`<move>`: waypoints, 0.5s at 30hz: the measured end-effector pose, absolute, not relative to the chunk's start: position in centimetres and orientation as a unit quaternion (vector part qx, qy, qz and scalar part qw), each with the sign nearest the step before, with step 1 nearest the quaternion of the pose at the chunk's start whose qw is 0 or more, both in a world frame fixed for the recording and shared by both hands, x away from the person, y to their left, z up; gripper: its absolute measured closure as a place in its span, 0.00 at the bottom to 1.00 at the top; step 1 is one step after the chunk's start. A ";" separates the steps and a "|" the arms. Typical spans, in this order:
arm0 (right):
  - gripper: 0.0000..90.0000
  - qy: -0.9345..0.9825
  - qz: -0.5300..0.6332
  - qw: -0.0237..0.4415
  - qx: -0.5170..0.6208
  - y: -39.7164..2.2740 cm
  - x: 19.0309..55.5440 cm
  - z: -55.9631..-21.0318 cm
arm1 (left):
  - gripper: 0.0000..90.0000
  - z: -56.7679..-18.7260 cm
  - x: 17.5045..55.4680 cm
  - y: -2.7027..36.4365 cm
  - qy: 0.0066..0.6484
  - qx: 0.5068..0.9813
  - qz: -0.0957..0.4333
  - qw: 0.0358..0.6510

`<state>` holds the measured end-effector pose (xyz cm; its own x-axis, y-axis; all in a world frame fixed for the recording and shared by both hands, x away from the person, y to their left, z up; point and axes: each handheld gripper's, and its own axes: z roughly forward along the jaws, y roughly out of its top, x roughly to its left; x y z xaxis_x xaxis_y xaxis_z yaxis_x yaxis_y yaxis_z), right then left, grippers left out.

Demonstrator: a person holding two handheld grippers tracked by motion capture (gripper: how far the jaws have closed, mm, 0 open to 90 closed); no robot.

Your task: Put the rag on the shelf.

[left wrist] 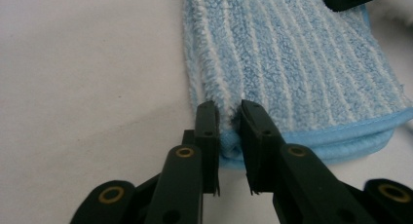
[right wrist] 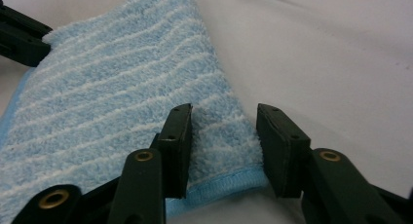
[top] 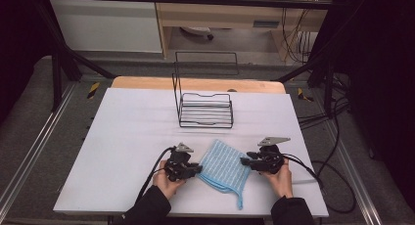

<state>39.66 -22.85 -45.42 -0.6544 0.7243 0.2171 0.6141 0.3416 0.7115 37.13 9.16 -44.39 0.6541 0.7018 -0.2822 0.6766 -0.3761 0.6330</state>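
A folded blue towel with white stripes [top: 222, 166] lies near the front of the white table [top: 132, 122], between my two grippers. My left gripper [top: 199, 168] is at the towel's left edge. In the left gripper view its jaws [left wrist: 225, 119] stand narrow and pinch a fold of the towel [left wrist: 292, 63] at its hemmed corner. My right gripper [top: 243, 161] is at the towel's right edge. In the right gripper view its jaws [right wrist: 224, 121] stand apart astride the corner of the towel [right wrist: 112, 102], which lies flat between them.
A black wire rack [top: 205, 110] with a tall wire back stands at the table's far middle. Cables trail from both grippers toward the front edge. A loop hangs off the towel's front corner [top: 240, 203].
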 end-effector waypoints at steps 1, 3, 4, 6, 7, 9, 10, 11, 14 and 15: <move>0.67 0.816 0.402 0.065 0.410 -22.9 39.7 -45.4 | 0.89 -44.4 37.1 9.1 0.415 0.830 0.019 0.373; 0.71 0.815 0.402 0.058 0.413 -22.8 39.7 -45.4 | 0.91 -44.4 37.1 9.1 0.415 0.829 0.021 0.374; 0.74 0.815 0.402 0.053 0.415 -22.8 39.7 -45.4 | 0.91 -44.4 37.1 9.1 0.415 0.829 0.021 0.375; 0.78 0.812 0.402 0.047 0.420 -22.8 39.7 -45.3 | 0.92 -44.3 37.0 9.1 0.415 0.828 0.021 0.377; 0.79 0.812 0.402 0.045 0.422 -22.8 39.6 -45.3 | 0.93 -44.3 37.0 9.2 0.414 0.828 0.020 0.378; 0.82 0.811 0.399 0.044 0.426 -22.8 39.5 -45.1 | 0.93 -44.1 37.0 9.2 0.411 0.830 0.023 0.377; 0.84 0.810 0.398 0.046 0.428 -22.7 39.5 -45.0 | 0.94 -44.0 37.0 9.2 0.410 0.831 0.024 0.376; 0.85 0.809 0.398 0.045 0.430 -22.7 39.4 -44.9 | 0.94 -43.8 37.0 9.3 0.409 0.831 0.026 0.376; 0.86 0.807 0.400 0.043 0.433 -22.8 39.2 -44.6 | 0.94 -43.2 37.0 9.5 0.409 0.830 0.028 0.378; 0.86 0.805 0.401 0.041 0.436 -22.7 39.1 -44.5 | 0.94 -43.1 37.0 9.6 0.408 0.831 0.029 0.378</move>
